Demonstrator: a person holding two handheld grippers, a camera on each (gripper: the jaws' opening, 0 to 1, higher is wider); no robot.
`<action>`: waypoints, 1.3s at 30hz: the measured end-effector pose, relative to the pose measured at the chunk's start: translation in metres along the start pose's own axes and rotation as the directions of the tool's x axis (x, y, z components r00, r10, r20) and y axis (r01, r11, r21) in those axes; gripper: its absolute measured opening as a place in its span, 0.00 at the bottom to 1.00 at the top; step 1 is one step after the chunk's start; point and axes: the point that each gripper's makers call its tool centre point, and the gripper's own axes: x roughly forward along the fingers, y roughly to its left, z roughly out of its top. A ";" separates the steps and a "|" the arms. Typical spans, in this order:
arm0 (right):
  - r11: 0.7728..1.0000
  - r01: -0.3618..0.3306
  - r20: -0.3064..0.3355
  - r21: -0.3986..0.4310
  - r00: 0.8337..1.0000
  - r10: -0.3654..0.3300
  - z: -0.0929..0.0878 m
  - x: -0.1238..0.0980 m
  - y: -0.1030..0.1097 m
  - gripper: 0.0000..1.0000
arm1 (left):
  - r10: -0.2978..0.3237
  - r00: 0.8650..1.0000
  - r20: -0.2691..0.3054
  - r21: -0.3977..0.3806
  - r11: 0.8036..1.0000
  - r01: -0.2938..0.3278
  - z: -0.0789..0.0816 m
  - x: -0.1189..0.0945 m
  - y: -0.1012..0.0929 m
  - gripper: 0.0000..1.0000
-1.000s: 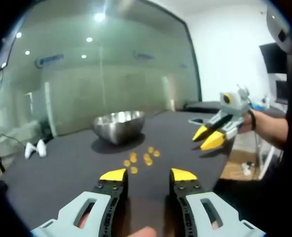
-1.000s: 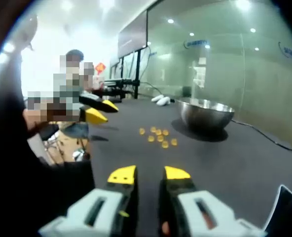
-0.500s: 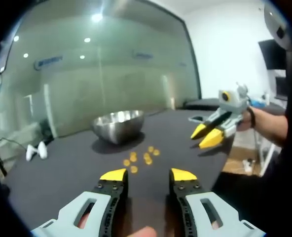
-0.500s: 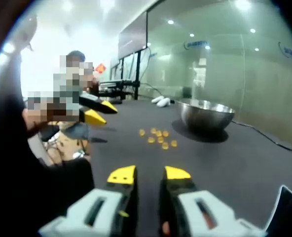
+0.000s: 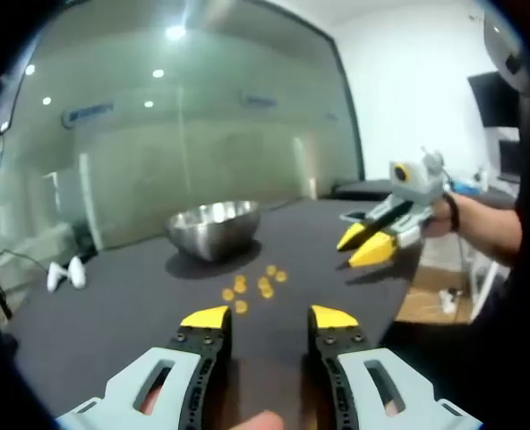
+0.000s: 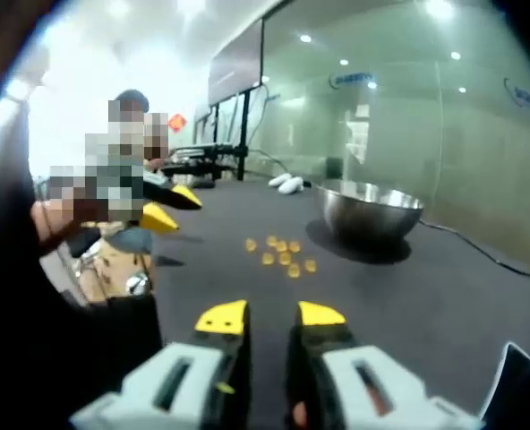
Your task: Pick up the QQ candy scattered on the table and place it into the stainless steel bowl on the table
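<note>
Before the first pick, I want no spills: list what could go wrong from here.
1. The small round yellow candies lie close together on the black table; open tongs closing on one may knock its neighbours away.
2. The shiny stainless steel bowl is round-bottomed and may rock if its rim is bumped.
</note>
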 end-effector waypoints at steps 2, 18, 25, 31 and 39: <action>1.000 0.004 -0.001 -0.002 1.000 -0.004 0.003 0.007 -0.002 0.21 | -0.006 1.000 0.009 0.002 1.000 0.006 0.002 -0.002 -0.002 0.36; 1.000 0.028 -0.055 0.012 0.998 -0.027 -0.001 0.065 -0.015 0.19 | 0.017 1.000 0.006 0.009 1.000 -0.017 0.000 -0.014 -0.001 0.35; 1.000 0.025 -0.073 0.004 0.997 -0.025 -0.002 0.087 -0.010 0.17 | 0.015 1.000 0.012 0.001 1.000 -0.015 0.001 -0.018 -0.003 0.35; 0.999 0.026 -0.083 0.020 0.996 -0.024 -0.001 0.094 -0.009 0.10 | 0.032 0.999 0.013 -0.007 0.999 -0.032 -0.001 -0.022 0.002 0.35; 0.999 0.020 -0.064 0.044 0.998 -0.017 -0.001 0.093 -0.009 0.10 | 0.030 1.000 -0.010 0.003 1.000 -0.030 -0.006 -0.021 0.001 0.35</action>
